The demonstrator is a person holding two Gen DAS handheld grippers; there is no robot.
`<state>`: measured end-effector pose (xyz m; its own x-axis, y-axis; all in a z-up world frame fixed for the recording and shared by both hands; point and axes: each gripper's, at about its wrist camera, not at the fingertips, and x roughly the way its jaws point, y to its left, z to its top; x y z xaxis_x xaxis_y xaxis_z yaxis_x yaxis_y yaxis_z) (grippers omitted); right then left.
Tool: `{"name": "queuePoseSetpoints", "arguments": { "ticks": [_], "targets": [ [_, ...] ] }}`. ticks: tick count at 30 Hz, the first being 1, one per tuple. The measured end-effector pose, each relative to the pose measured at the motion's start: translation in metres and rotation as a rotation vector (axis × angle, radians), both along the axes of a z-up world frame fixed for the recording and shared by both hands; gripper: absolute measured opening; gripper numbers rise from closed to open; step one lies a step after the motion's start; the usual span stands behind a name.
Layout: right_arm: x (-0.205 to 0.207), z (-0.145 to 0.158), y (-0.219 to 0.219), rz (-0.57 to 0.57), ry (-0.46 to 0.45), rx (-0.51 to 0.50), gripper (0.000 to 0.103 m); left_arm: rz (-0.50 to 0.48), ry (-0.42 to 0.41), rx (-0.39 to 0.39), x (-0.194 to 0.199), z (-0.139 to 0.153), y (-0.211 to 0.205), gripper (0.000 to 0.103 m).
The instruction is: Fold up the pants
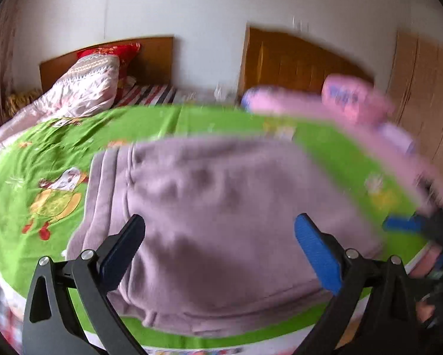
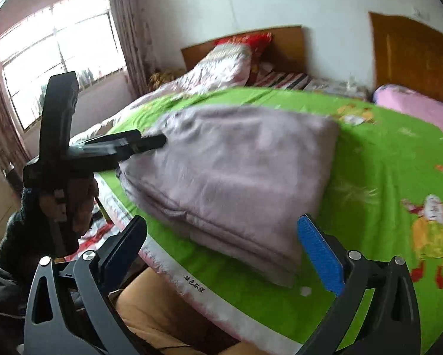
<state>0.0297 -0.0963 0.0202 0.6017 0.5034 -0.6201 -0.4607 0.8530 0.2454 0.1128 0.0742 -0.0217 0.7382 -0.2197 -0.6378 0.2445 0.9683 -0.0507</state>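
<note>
From the left wrist, we are holding the left gripper (image 1: 220, 233) spread wide over the folded pants (image 1: 221, 207), which are lying on the green sheet (image 1: 43, 153). From the right wrist, we are keeping the right gripper (image 2: 221, 236) wide apart too, gripping nothing, beside the pants (image 2: 236, 171).
</note>
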Motion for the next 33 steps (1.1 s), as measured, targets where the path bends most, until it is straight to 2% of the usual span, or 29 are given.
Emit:
{"name": "queuePoseSetpoints", "arguments": {
  "ticks": [1, 2, 3, 5, 6, 8, 10, 11, 14, 16, 19, 22, 25, 29, 31, 33],
  "targets": [
    [0.005, -0.008, 0.002, -0.005, 0.027, -0.016, 0.099, 0.026, 0.033, 0.031, 0.007, -0.014, 0.003, 0.101],
    [0.01, -0.017, 0.003, -0.023, 0.053, -0.038, 0.099, 0.02, 0.018, 0.02, 0.006, -0.018, 0.005, 0.101],
    [0.011, -0.022, 0.003, -0.032, 0.051, -0.053, 0.099, 0.01, -0.009, 0.014, 0.003, -0.019, 0.006, 0.101],
    [0.011, -0.025, 0.0, -0.033, 0.045, -0.076, 0.099, 0.013, -0.011, 0.032, 0.001, -0.019, 0.006, 0.101],
    [0.013, -0.028, -0.003, -0.05, 0.07, -0.087, 0.098, 0.032, -0.007, 0.034, 0.0, -0.018, 0.009, 0.101],
    [0.018, -0.031, -0.012, -0.097, 0.13, -0.067, 0.098, 0.07, -0.008, -0.034, -0.008, -0.007, 0.018, 0.101],
    [0.013, -0.022, -0.021, -0.099, 0.111, 0.021, 0.098, 0.061, -0.034, -0.115, -0.02, 0.008, 0.026, 0.101],
    [0.01, -0.016, -0.021, -0.091, 0.088, 0.044, 0.098, 0.044, -0.05, -0.122, -0.025, 0.014, 0.025, 0.101],
    [0.0, 0.0, -0.01, -0.038, -0.008, 0.06, 0.099, 0.001, -0.047, -0.071, -0.03, 0.014, 0.01, 0.101],
    [-0.005, 0.003, 0.003, 0.016, -0.041, 0.055, 0.098, -0.002, -0.012, -0.013, -0.025, 0.0, -0.002, 0.101],
    [-0.002, -0.011, 0.018, 0.063, -0.01, 0.017, 0.099, 0.006, -0.022, 0.087, -0.028, -0.014, -0.014, 0.101],
    [-0.001, -0.016, 0.015, 0.066, 0.011, 0.02, 0.099, 0.003, -0.02, 0.1, -0.031, -0.015, -0.014, 0.101],
    [-0.003, -0.011, 0.01, 0.042, 0.014, 0.016, 0.098, 0.011, -0.009, 0.084, -0.032, -0.011, -0.009, 0.101],
    [-0.018, 0.001, 0.001, -0.044, -0.058, -0.035, 0.098, 0.075, -0.026, 0.126, -0.043, -0.001, -0.01, 0.101],
    [-0.026, 0.012, -0.008, -0.107, -0.112, -0.036, 0.098, 0.141, -0.067, 0.147, -0.05, 0.009, -0.006, 0.101],
    [-0.032, 0.022, -0.016, -0.157, -0.158, -0.026, 0.098, 0.173, -0.122, 0.137, -0.06, 0.022, -0.003, 0.101]
  ]
}}
